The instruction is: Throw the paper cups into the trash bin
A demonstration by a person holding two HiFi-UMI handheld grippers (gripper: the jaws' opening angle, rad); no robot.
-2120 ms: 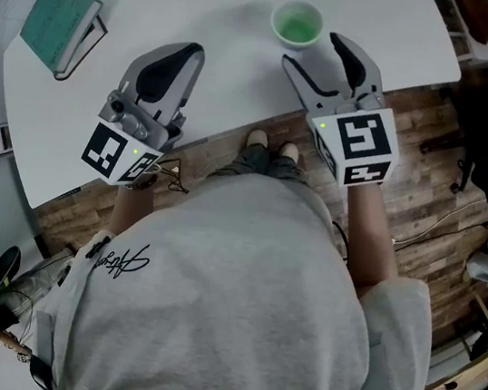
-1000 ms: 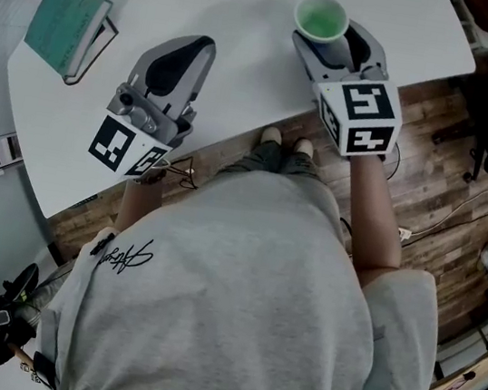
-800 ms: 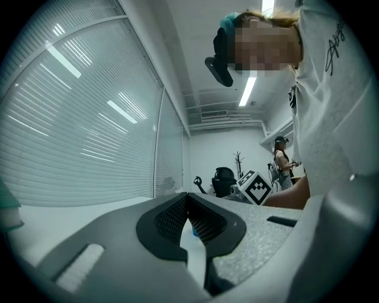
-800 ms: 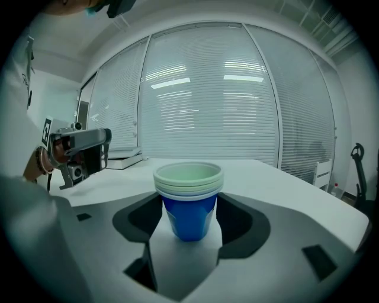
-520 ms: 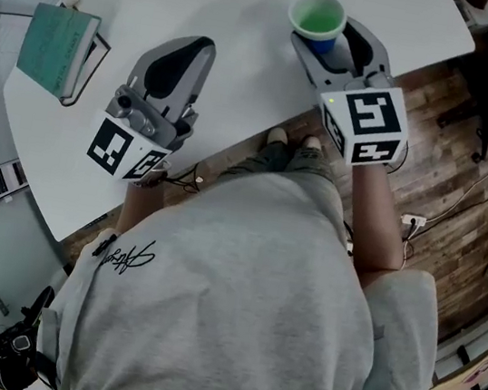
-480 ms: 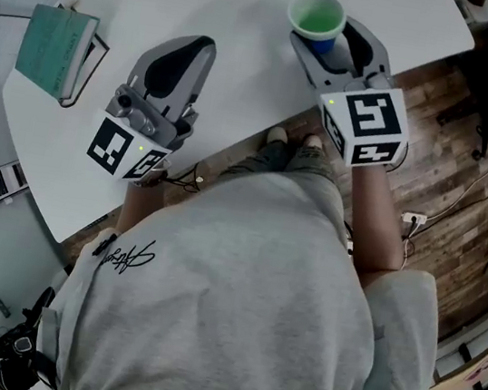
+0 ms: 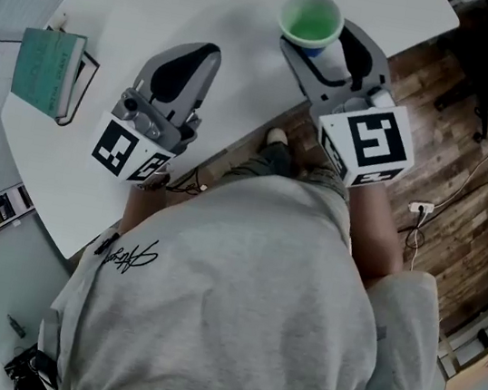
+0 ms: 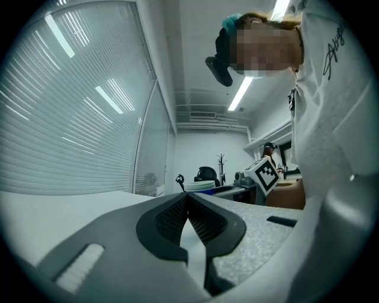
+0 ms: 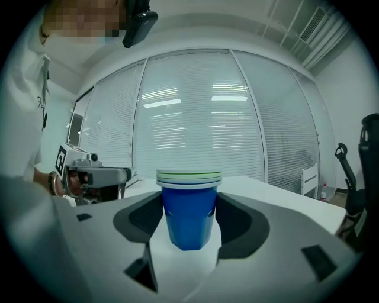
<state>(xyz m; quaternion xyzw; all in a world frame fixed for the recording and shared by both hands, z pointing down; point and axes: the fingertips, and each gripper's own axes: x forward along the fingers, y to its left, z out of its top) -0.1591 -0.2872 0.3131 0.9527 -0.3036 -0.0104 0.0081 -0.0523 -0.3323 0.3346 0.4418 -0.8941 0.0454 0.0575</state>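
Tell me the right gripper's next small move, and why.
Probably lift the stack of paper cups well clear of the white table with the right gripper. Its jaws already press both sides of the blue outer cup, while the left gripper is shut and empty. No trash bin shows in any view, so where to carry them cannot be told.

Right tongs [image 9: 189, 208]: jaws pressed against both sides of the blue paper cup stack [image 9: 188, 222], which stands upright with nested green and white rims on top. White table [image 9: 269, 188] behind. Left tongs [image 9: 89, 176] at far left, well apart. Slatted blinds [image 9: 195, 112] fill the background.
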